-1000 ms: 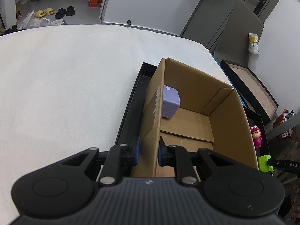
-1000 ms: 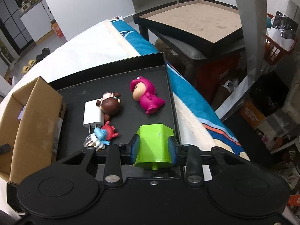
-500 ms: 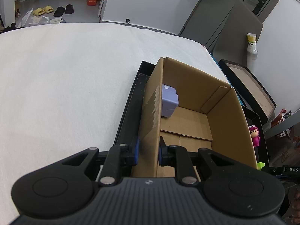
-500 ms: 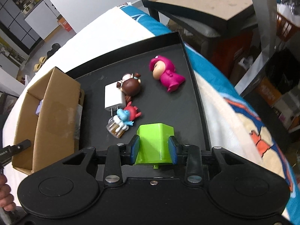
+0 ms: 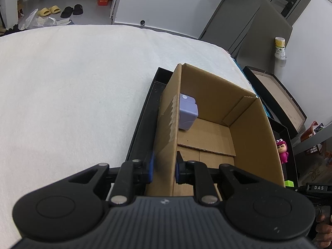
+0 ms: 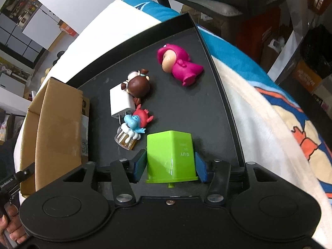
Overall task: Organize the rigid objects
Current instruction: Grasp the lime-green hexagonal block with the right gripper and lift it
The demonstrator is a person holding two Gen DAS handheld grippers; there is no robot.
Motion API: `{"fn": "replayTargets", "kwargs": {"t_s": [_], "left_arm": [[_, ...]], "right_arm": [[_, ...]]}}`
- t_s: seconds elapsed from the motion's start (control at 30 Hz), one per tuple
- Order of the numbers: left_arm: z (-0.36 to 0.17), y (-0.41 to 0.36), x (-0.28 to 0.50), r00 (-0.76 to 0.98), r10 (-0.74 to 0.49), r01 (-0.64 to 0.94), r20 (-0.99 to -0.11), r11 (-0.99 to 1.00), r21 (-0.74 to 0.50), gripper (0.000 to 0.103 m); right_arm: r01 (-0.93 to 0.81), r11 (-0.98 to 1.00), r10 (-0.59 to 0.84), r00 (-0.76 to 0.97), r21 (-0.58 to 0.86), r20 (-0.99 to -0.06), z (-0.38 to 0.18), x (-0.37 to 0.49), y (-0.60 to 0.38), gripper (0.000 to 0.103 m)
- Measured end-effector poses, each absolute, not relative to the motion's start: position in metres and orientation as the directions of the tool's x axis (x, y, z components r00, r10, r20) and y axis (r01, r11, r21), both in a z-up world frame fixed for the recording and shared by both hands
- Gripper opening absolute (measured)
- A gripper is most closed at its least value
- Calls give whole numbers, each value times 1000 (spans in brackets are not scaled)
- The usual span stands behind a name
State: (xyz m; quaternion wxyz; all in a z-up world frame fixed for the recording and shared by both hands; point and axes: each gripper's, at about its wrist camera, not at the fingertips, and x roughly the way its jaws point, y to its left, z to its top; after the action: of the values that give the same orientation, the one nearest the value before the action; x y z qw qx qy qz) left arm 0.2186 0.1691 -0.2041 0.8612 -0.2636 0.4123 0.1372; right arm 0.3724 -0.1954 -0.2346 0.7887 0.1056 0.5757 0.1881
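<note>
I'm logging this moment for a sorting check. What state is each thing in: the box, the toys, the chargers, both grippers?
Cardboard box: open-topped, one wall clamped.
Left gripper: shut on the box wall.
Right gripper: jaws just opening, pads off the green block.
Green block: resting on the black tray, between the jaws.
Purple charger: inside the box.
White charger: flat on the tray.
Pink figure: lying on its side.

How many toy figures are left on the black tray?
3: the pink figure near the far right rim, the brown-haired figure mid-tray against the white charger, and the blue-and-red figure just in front. The cardboard box may hide more.
</note>
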Motion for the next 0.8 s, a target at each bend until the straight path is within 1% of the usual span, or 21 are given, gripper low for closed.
{"fn": "replayTargets", "kwargs": {"t_s": [0.13,0.27,0.8], "left_arm": [[-204,169,219,619,17,-454,-785,824,-340,18],[-204,170,219,619,13,-455,-786,821,-345,18],[-206,174,217,631,-4,-447,-775,815,-368,18]], "right_arm": [[-169,914,402,277,368,-873,-233,368,-194,49],[-142,912,409,268,384,-872,-230,361,-196,49],[-179,927,372,343,329,-863,-177,346,-177,49]]}}
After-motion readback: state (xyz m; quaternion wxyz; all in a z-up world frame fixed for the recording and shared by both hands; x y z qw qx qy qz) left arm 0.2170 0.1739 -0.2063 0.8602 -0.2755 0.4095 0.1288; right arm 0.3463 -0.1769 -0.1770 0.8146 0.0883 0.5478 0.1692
